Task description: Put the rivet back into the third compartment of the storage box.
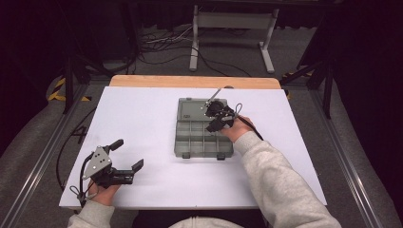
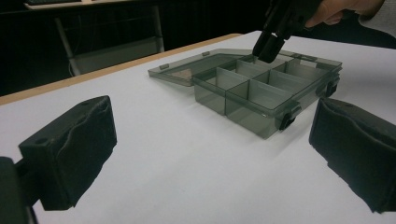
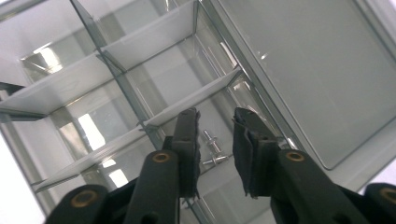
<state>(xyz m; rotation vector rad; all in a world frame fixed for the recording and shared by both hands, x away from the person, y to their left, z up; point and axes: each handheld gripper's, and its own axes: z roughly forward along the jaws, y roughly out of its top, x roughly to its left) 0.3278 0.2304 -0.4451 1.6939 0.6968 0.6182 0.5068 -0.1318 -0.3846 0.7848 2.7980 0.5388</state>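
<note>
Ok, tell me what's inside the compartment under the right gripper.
Two small silver screws lie on the compartment floor of the organizer box, between the right gripper fingers. The fingers cover part of the floor.

There are no words, numbers, labels or signs to read here — not on the clear grey box, not on its open lid, not on the white table top. The black pads of the grippers are plain too. The yellow and black stripes on the floor are just stripes — no letters.
</note>
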